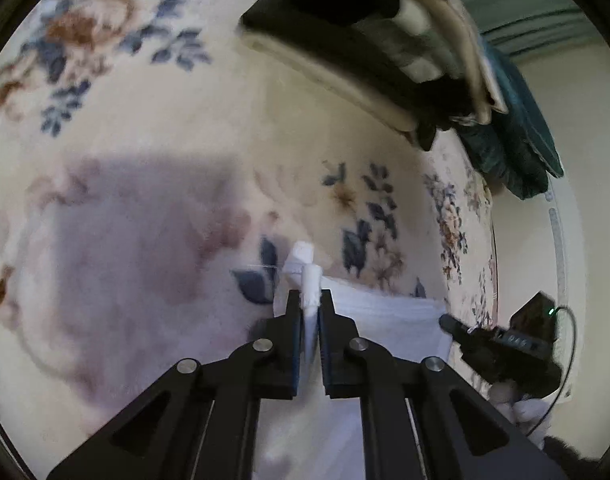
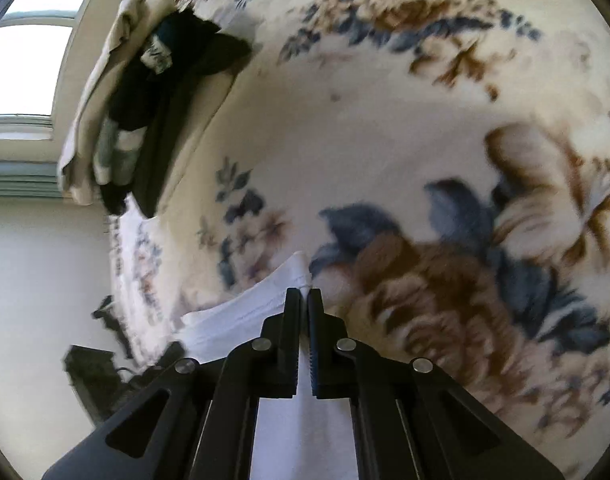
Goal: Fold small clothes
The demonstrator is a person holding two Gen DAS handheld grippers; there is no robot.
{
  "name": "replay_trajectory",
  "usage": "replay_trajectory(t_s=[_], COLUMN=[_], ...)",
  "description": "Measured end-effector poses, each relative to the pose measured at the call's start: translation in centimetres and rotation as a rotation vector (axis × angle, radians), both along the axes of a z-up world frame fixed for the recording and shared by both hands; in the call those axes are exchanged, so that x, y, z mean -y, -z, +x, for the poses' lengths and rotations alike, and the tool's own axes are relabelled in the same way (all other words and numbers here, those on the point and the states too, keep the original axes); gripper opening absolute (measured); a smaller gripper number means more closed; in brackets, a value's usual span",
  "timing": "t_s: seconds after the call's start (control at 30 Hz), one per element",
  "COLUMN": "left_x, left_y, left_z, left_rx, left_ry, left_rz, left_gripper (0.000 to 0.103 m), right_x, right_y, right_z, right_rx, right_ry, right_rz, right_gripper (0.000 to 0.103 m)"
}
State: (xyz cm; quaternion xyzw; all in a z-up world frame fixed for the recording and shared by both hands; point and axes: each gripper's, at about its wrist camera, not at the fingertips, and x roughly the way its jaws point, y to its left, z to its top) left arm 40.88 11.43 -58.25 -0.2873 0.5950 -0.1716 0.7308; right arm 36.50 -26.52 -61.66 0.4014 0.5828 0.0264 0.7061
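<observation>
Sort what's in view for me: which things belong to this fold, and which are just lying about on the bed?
Part of the fold:
- white garment, pinched at two corners
- left gripper, shut on it
- right gripper, shut on it

Just lying about:
- floral blanket underneath
- stack of folded clothes
- dark teal fabric at the bed's edge

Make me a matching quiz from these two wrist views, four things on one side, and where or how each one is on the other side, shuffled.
Column one:
1. white garment
2. left gripper
3. pile of clothes
4. floral blanket

Column two:
A. stacked in beige, dark and striped layers farther back on the bed
B. spread under everything, cream with blue and brown flowers
C. held up by two edges, one in each gripper
D. shut on a bunched white fabric edge

Pairs: 1-C, 2-D, 3-A, 4-B
</observation>
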Motion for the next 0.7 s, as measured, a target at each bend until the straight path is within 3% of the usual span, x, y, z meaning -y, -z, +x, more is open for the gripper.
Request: replay_trajectory(t_s=[0.07, 0.13, 0.17, 0.23, 0.27, 0.3, 0.43, 0.53, 0.57, 0.6, 0.67, 0.7], left_x=[-1.0, -2.3, -2.8, -3.8, -3.9, -3.9, -2.7, -1.3, -1.1, -1.1, -1.7, -2.2], left_y=[0.5, -0.4, -1.0, -2.1, -2.3, -2.3, -1.1, -0.5, -0.4, -0.4, -0.7, -0.9], left_z=[0.2, -1.0, -1.9, -4.6, -5.9, -7.4, -12.9, -14.9, -15.3, -15.3, -15.2, -15.1], left_rx=[-0.053, -0.049, -0.038, -0.022, -0.024, -0.040, -0.143, -0.150, -0.139, -0.136, -0.131, -0.127], left_ry=[-0.027, -0.039, -0.031, -0.012, -0.001, 0.013, 0.081, 0.118, 0.120, 0.120, 0.099, 0.085], left_rz=[-0.028, -0.030, -0.033, -0.019, -0.025, -0.031, -0.034, 0.017, 0.013, 0.034, 0.032, 0.050], left_gripper=[0.008, 0.022, 0.027, 0.043, 0.043, 0.043, 0.043, 0.037, 0.023, 0.006, 0.006, 0.005], right_x=[0.2, 0.5, 0.6, 1.0, 1.2, 1.3, 0.7, -0.4, -0.7, -1.0, -1.4, -1.3], right_y=[1.0, 1.6, 1.5, 0.9, 0.6, 0.2, 0.0, 1.1, 1.5, 1.9, 2.2, 2.2], right_z=[0.2, 0.2, 0.1, -0.6, -1.2, -2.0, -6.2, -9.1, -9.8, -10.5, -11.4, -11.7], right_rx=[-0.034, -0.069, -0.077, -0.086, -0.083, -0.080, -0.134, -0.194, -0.205, -0.211, -0.208, -0.206], right_ry=[-0.010, -0.034, -0.047, -0.081, -0.093, -0.104, -0.178, -0.229, -0.237, -0.241, -0.235, -0.227], right_rz=[-0.004, 0.006, 0.015, 0.043, 0.056, 0.074, 0.123, 0.140, 0.146, 0.155, 0.125, 0.084], right_gripper=[0.004, 0.007, 0.013, 0.036, 0.048, 0.052, 0.052, 0.052, 0.050, 0.027, 0.002, 0.002])
